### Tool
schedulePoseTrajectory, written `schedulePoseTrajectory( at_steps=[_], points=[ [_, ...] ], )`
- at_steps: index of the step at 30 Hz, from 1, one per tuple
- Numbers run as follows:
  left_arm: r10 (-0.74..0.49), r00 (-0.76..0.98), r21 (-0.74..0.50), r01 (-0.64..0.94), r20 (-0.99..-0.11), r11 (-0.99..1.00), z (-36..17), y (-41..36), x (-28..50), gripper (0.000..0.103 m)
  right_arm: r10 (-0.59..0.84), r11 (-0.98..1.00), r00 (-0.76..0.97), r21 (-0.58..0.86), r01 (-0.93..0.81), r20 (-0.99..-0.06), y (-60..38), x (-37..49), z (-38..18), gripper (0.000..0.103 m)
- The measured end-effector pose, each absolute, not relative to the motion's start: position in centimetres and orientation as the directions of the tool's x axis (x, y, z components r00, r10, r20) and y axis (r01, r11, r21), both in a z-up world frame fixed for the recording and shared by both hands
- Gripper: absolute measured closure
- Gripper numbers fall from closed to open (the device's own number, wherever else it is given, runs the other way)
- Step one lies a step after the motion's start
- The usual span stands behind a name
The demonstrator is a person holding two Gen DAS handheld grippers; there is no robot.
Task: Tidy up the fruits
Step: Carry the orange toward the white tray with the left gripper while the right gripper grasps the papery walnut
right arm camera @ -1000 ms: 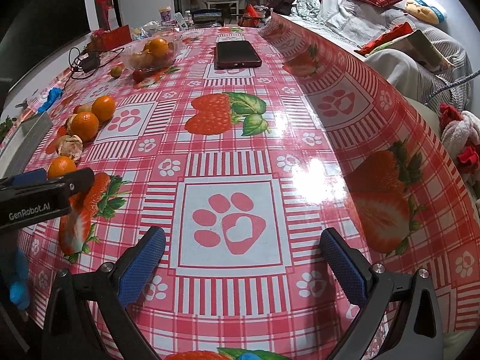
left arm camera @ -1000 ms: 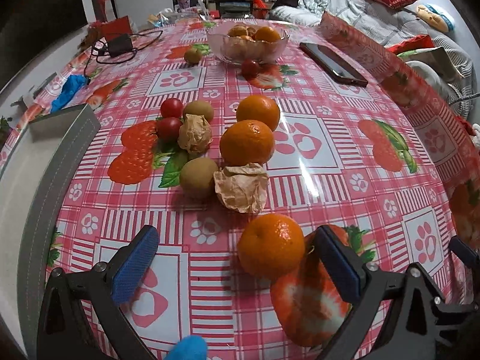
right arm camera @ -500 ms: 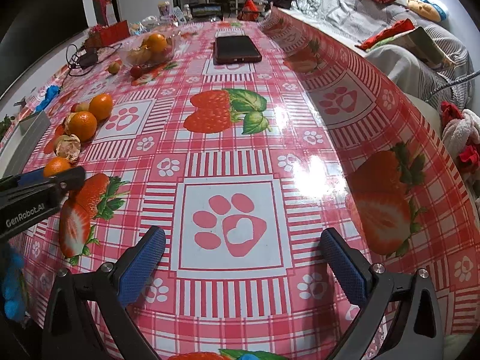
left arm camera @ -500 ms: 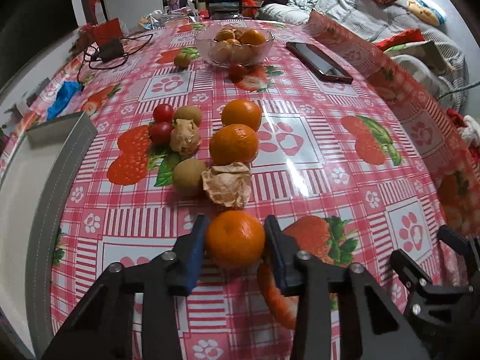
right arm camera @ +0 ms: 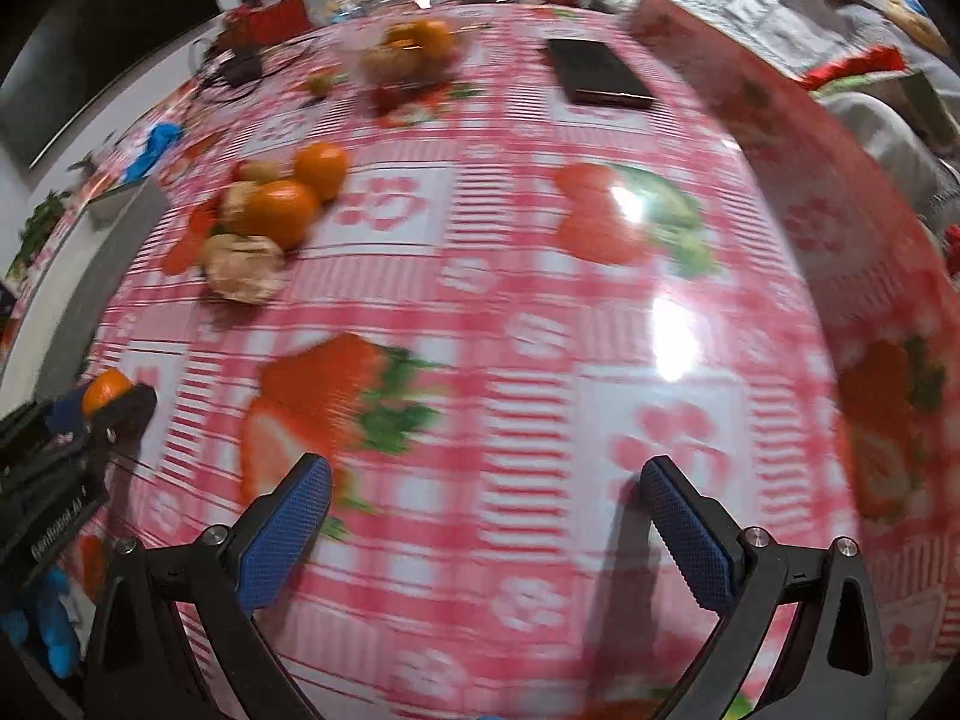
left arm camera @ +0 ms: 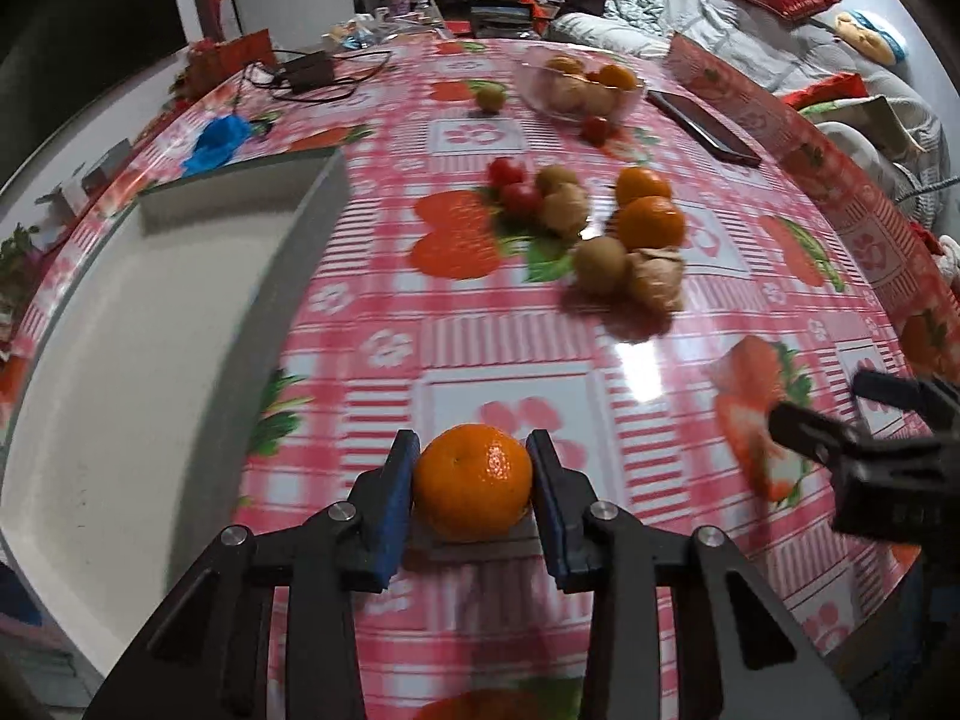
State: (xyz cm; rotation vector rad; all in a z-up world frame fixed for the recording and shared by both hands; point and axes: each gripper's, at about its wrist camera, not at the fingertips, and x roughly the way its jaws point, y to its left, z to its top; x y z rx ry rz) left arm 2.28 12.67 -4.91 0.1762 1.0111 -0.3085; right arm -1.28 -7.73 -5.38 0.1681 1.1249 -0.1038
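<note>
My left gripper (left arm camera: 472, 495) is shut on an orange mandarin (left arm camera: 472, 482) and holds it above the red checked tablecloth, right of a white tray (left arm camera: 144, 324). It also shows in the right wrist view (right arm camera: 105, 414) with the mandarin (right arm camera: 105, 390). More fruit lies ahead: two mandarins (left arm camera: 651, 221), kiwis (left arm camera: 600, 264), small red tomatoes (left arm camera: 513, 186) and peeled husks (left arm camera: 657, 279). My right gripper (right arm camera: 483, 531) is open and empty over the cloth; its body shows at the right in the left wrist view (left arm camera: 888, 462).
A glass bowl of fruit (left arm camera: 579, 90) stands far back, with a lone kiwi (left arm camera: 489, 99) and a tomato (left arm camera: 595, 127) near it. A black phone (right arm camera: 600, 75) lies at the back right. Cables and a charger (left arm camera: 306, 69) and a blue cloth (left arm camera: 219, 135) lie at the back left.
My left gripper closed on the near mandarin, lifted it and swung left toward the white tray. My right gripper stayed open and moved left and forward; both views are blurred by motion.
</note>
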Motion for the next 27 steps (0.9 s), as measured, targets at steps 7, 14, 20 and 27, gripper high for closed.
schedulePoseTrajectory(
  at_steps=[7, 14, 20, 27],
  points=[
    [-0.173, 0.5, 0.002, 0.329, -0.848, 0.944, -5.0, 13.4, 2.3, 0.061, 0.045, 0.988, 0.439, 0.104, 0.111, -0.897, -3.8, 4.1, -5.5, 0.0],
    [-0.182, 0.505, -0.001, 0.338, -0.843, 0.941, -5.1, 12.8, 3.3, 0.06, -0.008, 0.997, 0.458, 0.031, 0.077, -0.889, -1.5, 6.7, -5.4, 0.019],
    [-0.246, 0.477, -0.083, 0.338, -0.844, 0.938, -4.7, 13.6, 3.2, 0.064, 0.06, 0.995, 0.48, 0.093, 0.046, -0.875, -1.4, 6.6, -4.8, 0.073],
    [-0.284, 0.488, -0.111, 0.354, -0.825, 0.929, -3.0, 14.4, 1.7, 0.064, 0.138, 0.976, 0.494, 0.202, 0.079, -0.859, -3.3, 3.8, -3.6, 0.073]
  ],
)
